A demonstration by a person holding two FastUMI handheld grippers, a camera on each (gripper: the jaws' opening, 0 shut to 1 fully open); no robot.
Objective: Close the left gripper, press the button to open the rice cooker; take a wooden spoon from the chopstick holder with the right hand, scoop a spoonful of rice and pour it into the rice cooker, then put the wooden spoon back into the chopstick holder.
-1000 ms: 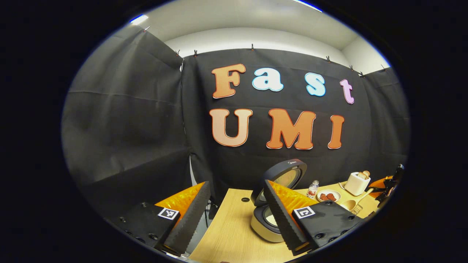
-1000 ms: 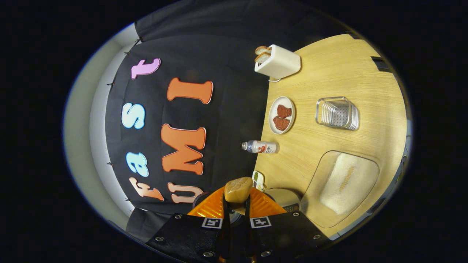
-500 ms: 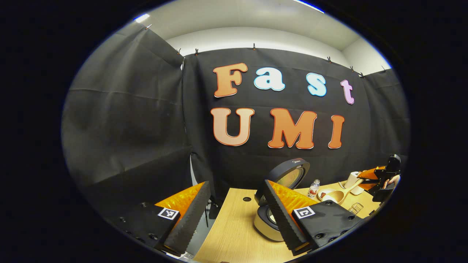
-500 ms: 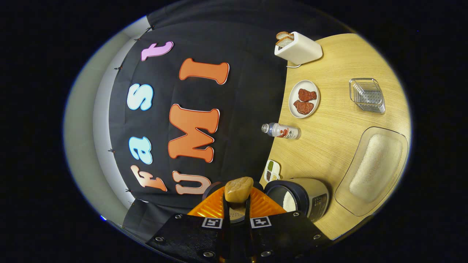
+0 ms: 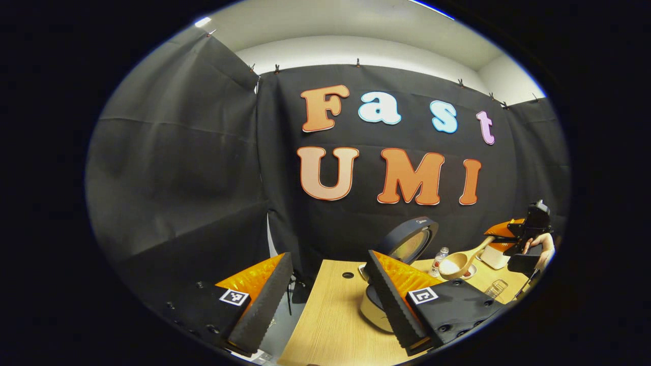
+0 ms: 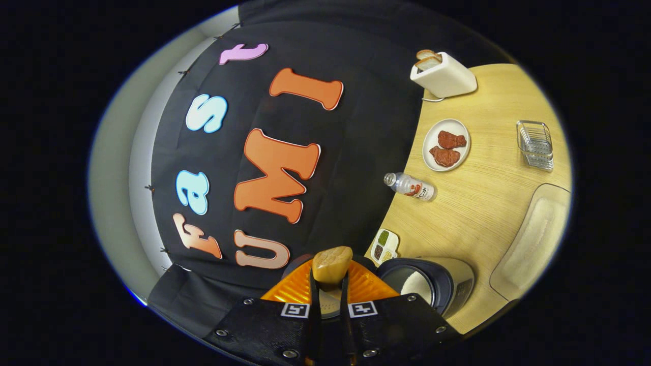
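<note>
A: How do the fingers stand?

B: In the left gripper view the left gripper [image 5: 325, 290] has its fingers wide apart, holding and touching nothing; its right finger [image 5: 394, 297] stands in front of the rice cooker [image 5: 404, 244] and hides most of the body. In the right gripper view the right gripper [image 6: 329, 284] has its fingers close together, clamped on the wooden spoon [image 6: 331, 263].

A: And what is cut off or unclear?

B: The spoon's handle is lost between the fingers in that view (just the bowl's back shows). The rice tray [image 6: 531, 244] runs off the right edge, its contents hard to make out. The open cooker pot [image 6: 424, 284] is partly behind the gripper, something white inside.

A: Which way does the spoon point?

B: In the left gripper view it is raised at the far right of the table [image 5: 330, 325], its long axis sloping from the right gripper [image 5: 511, 236] down-left, the bowl [image 5: 454, 264] toward the cooker's raised lid, near the bottle [image 5: 438, 261].
</note>
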